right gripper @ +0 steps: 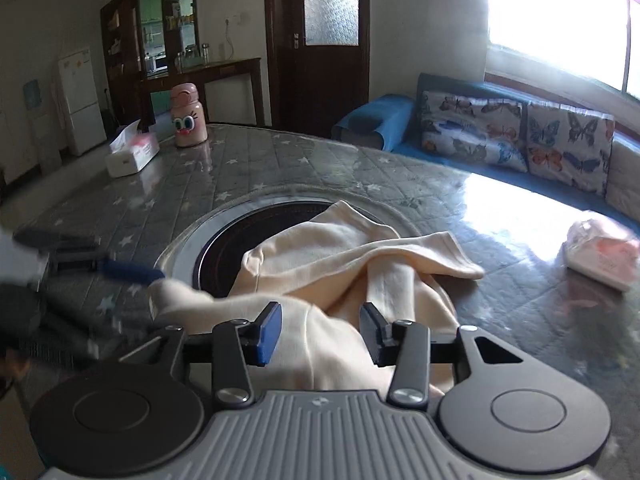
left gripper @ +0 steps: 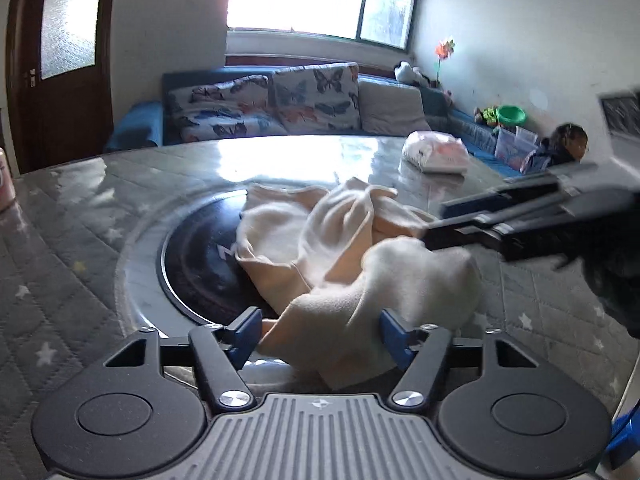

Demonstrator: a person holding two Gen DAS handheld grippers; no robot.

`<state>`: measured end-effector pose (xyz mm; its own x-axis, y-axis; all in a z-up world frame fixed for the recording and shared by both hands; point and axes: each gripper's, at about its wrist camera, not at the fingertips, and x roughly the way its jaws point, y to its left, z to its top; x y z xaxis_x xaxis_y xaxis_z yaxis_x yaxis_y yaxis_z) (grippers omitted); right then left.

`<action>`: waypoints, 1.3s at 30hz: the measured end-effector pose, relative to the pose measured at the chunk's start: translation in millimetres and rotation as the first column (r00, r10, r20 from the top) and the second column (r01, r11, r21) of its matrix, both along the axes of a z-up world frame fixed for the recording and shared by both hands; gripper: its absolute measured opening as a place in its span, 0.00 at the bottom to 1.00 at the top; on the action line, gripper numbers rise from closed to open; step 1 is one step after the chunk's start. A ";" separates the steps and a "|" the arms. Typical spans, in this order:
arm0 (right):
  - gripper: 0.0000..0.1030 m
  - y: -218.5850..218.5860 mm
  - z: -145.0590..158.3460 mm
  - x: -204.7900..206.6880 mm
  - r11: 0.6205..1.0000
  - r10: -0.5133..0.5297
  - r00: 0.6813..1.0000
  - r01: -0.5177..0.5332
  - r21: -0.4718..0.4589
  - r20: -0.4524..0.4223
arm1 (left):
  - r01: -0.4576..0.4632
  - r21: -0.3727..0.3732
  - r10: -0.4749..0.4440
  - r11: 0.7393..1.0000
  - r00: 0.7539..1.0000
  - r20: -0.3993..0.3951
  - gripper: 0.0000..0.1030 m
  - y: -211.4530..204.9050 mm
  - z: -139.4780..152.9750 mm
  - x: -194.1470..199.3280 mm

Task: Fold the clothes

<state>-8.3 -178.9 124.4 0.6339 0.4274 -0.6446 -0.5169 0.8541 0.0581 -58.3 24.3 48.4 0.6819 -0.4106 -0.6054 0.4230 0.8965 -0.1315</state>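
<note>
Plainly unfolded as yet: one cream garment [left gripper: 320, 248], soft fleecy knit, lies bunched in loose ridges across the middle of both views, partly over a round black inset [left gripper: 200, 264] with a silvery ring, set into the table [left gripper: 80, 240]. No flat layer or clean crease shows, so by my reading the folding is at its start, with spreading and every fold left to do. Left gripper [left gripper: 318, 334], lower centre of its view: black arms, blue pads, jaws standing apart with a fold of the cloth lying between them, not pinched. Right gripper [right gripper: 320, 334], lower centre of its view: likewise parted, cloth bulging up between the pads, not clamped. Table cover: grey quilted fabric with pale stars under a glossy clear sheet. Other items: a pink bottle [right gripper: 188, 116], a tissue box [right gripper: 132, 154], a white plastic packet [left gripper: 436, 154], butterfly-print cushions [left gripper: 276, 100].
</note>
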 end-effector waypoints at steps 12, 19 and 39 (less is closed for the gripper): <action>0.06 -0.6 -15.6 -8.7 0.997 0.065 0.995 -0.061 0.049 -0.072 | 0.117 0.004 -0.117 0.993 0.986 0.116 0.20 -7.5 25.4 -37.0; 0.05 -22.6 -0.8 -56.0 0.995 0.104 0.993 -0.103 0.013 -0.050 | 0.308 0.035 -0.310 0.951 0.939 0.148 0.20 -30.5 29.0 -77.8; 0.27 -73.0 -2.6 -98.0 0.996 0.057 0.994 -0.063 -0.063 -0.098 | 0.241 0.056 -0.244 0.969 0.967 0.068 0.53 -47.0 28.8 -20.7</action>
<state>-106.3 -251.9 121.8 0.5422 0.4172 -0.7294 -0.5618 0.8255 0.0546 -79.1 -22.7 77.2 0.6087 -0.5415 -0.5799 0.6356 0.7702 -0.0521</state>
